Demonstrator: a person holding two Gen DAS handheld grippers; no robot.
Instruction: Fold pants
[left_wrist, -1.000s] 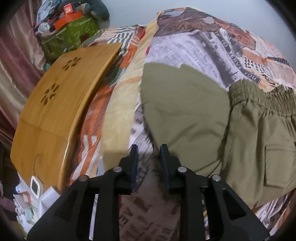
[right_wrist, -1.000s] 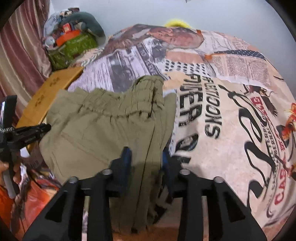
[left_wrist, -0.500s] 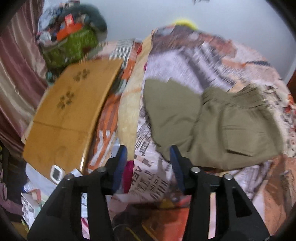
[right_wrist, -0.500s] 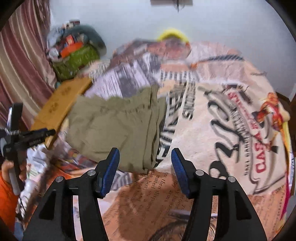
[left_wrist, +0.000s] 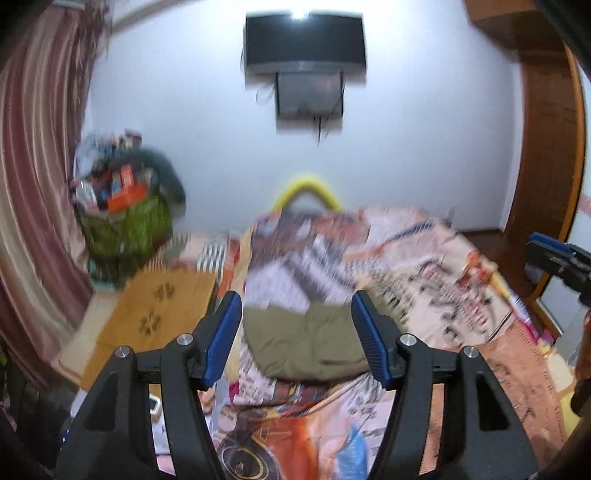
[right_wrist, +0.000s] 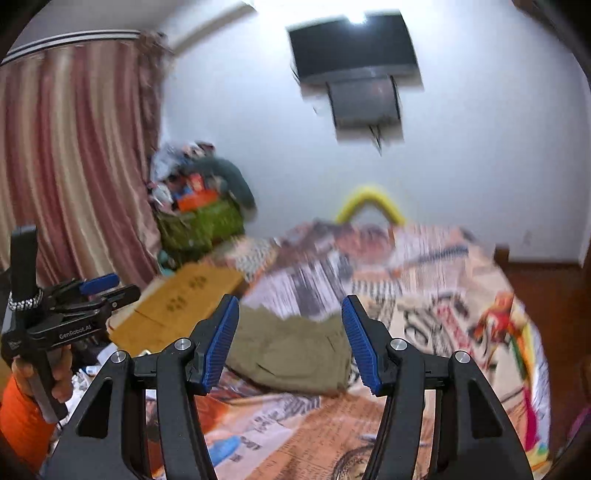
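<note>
The olive-green pants (left_wrist: 306, 341) lie folded in a compact bundle on the patterned bedspread (left_wrist: 424, 288); they also show in the right wrist view (right_wrist: 291, 350). My left gripper (left_wrist: 297, 336) is open and empty, held well back from and above the pants. My right gripper (right_wrist: 290, 334) is open and empty too, also raised and away from the pants. The left gripper shows at the left edge of the right wrist view (right_wrist: 92, 295), and the right gripper at the right edge of the left wrist view (left_wrist: 554, 254). Both views are blurred by motion.
A wooden lap table (left_wrist: 155, 314) lies left of the pants. A green bag piled with clutter (left_wrist: 122, 221) stands against the curtain (left_wrist: 33, 221). A TV (left_wrist: 304, 40) hangs on the white wall. A yellow curved thing (left_wrist: 306, 186) sits at the bed's far end.
Both grippers let go of the pants, opened wide and pulled back and up from the bed. The pants now lie folded and far smaller in view.
</note>
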